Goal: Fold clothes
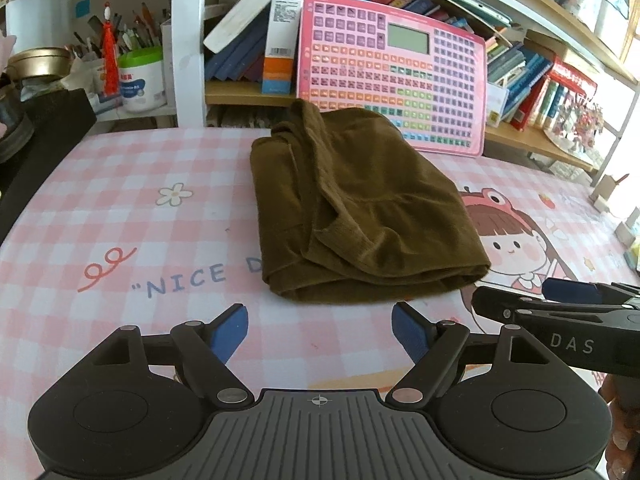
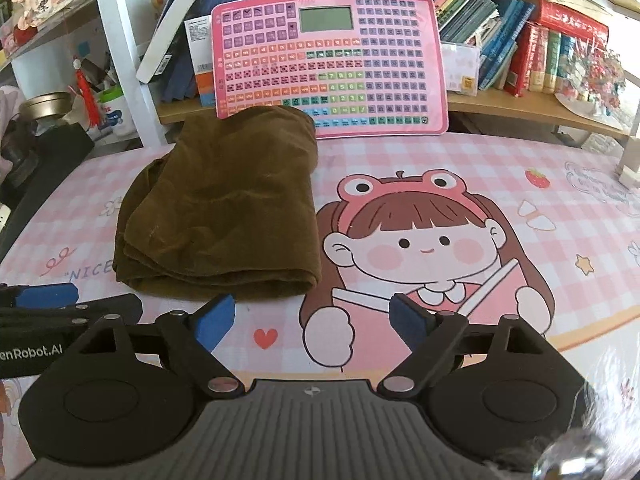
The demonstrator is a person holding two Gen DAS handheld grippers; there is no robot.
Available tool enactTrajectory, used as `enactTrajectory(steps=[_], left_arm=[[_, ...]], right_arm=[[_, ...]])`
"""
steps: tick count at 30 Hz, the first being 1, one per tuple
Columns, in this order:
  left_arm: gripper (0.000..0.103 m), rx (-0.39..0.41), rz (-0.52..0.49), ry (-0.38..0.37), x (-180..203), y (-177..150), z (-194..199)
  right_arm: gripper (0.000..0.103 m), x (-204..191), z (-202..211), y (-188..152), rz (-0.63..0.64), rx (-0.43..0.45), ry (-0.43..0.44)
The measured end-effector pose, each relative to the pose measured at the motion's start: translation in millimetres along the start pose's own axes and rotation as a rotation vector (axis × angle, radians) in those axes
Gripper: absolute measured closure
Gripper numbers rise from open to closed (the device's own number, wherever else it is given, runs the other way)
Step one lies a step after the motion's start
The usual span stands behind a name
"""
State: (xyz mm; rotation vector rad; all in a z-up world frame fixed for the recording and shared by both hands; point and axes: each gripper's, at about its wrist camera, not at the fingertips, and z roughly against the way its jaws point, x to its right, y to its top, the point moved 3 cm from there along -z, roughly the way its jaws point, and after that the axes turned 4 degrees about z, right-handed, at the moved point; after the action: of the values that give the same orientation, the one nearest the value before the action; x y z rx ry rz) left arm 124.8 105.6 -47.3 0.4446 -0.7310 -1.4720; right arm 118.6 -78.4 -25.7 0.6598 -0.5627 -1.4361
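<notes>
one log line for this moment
garment: folded on mat | left gripper: open, empty | right gripper: open, empty

Both views are bright with soft daylight, which seems to come from the right side, where the wooden bookshelf point(image 1: 568, 64) is washed out. The folded olive-brown velvet garment point(image 1: 360, 216) throws only a thin, soft shadow on the pink checked cartoon tablecloth point(image 2: 440, 160). The fisheye lens bends the straight edges strongly near the borders. The lower right corner of the right view is blurred, perhaps with glare.
</notes>
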Motion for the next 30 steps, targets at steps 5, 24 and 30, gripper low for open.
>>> enactTrajectory(steps=[5, 24, 30], left_arm=[[0.016, 0.006, -0.01, 0.007, 1.4, -0.8, 2.6], [0.011, -0.009, 0.022, 0.006, -3.5, -8.2, 9.0], [0.009, -0.012, 0.029, 0.01, -3.1, -10.0, 10.1]], right_arm=[[0.018, -2.8, 1.0, 0.5, 0.011, 0.002, 0.0], [0.015, -7.6, 7.1, -5.3, -0.005, -0.017, -0.026], [0.013, -5.9, 10.4, -8.0, -0.019, -0.019, -0.043]])
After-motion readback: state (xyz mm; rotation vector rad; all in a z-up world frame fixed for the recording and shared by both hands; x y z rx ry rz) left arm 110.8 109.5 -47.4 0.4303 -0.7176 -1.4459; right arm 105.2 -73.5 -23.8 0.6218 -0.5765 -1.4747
